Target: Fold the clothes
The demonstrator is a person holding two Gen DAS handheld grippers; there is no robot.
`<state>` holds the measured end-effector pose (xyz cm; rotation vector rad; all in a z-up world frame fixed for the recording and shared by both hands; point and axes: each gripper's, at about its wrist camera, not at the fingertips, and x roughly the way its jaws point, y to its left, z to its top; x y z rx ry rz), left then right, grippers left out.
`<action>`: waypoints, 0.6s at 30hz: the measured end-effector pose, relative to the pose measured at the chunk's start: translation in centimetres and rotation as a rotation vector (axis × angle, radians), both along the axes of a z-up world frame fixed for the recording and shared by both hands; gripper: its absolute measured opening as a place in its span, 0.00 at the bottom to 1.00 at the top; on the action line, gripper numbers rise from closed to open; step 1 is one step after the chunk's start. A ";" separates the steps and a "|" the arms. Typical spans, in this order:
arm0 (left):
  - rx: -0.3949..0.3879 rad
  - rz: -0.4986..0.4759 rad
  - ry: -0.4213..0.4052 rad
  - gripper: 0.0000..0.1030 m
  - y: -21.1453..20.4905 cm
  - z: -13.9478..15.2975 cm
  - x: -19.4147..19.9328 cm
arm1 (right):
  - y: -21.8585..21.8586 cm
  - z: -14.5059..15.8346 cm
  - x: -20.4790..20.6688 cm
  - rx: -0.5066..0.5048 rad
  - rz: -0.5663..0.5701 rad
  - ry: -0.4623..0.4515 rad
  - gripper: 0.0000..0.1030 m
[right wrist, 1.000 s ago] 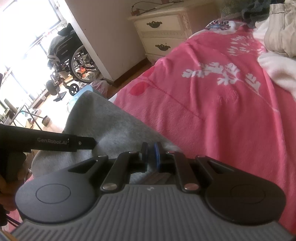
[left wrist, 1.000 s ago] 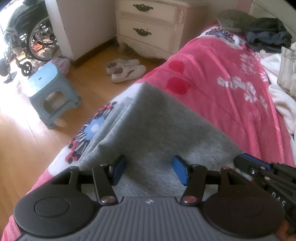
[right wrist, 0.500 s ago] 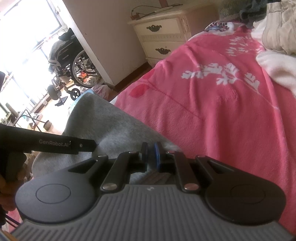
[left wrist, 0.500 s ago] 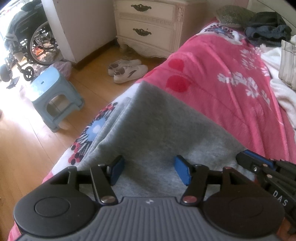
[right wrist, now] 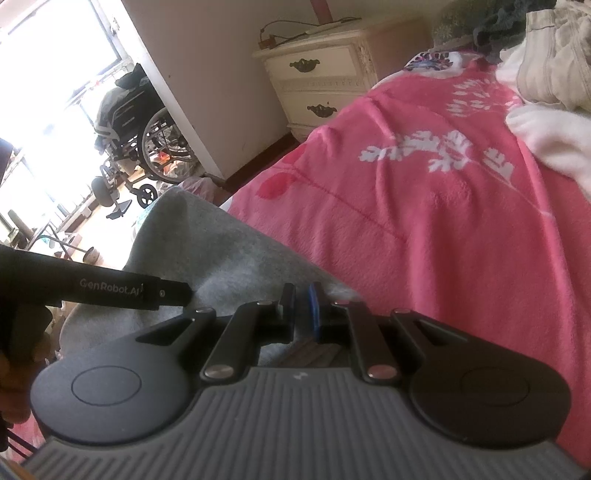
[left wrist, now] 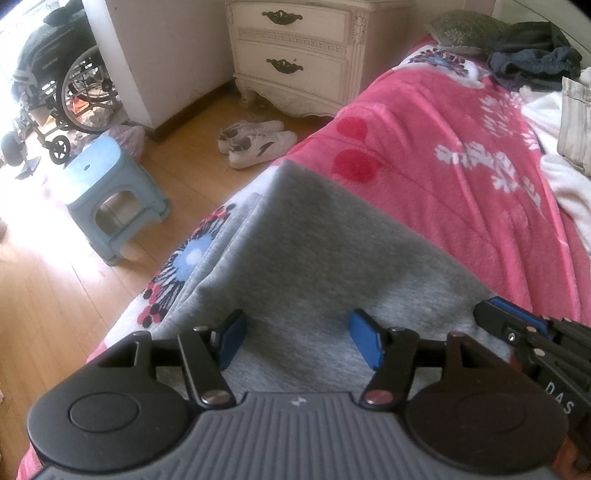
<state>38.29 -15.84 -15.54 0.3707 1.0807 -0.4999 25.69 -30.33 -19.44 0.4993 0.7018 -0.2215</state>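
Left gripper [left wrist: 297,341]: my jaws stood apart over grey garment [left wrist: 332,258], gripping nothing | Right gripper [right wrist: 301,308]: pinched its edge, seemingly anchoring the fold on pink blanket [right wrist: 443,229].

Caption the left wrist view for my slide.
Open left tongs above grey garment on pink floral blanket.

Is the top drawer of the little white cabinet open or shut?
Shut. The top drawer sits flush with the nightstand front, no gap showing.
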 end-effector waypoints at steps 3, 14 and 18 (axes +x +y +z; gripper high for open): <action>0.003 0.001 -0.004 0.63 -0.1 0.0 -0.1 | -0.1 0.0 -0.1 0.003 0.002 -0.002 0.07; 0.018 0.005 -0.010 0.64 -0.3 -0.1 -0.2 | -0.1 -0.1 -0.3 0.005 0.009 -0.014 0.07; 0.020 0.008 -0.011 0.65 -0.3 -0.1 -0.2 | -0.1 -0.1 -0.5 0.002 0.013 -0.019 0.07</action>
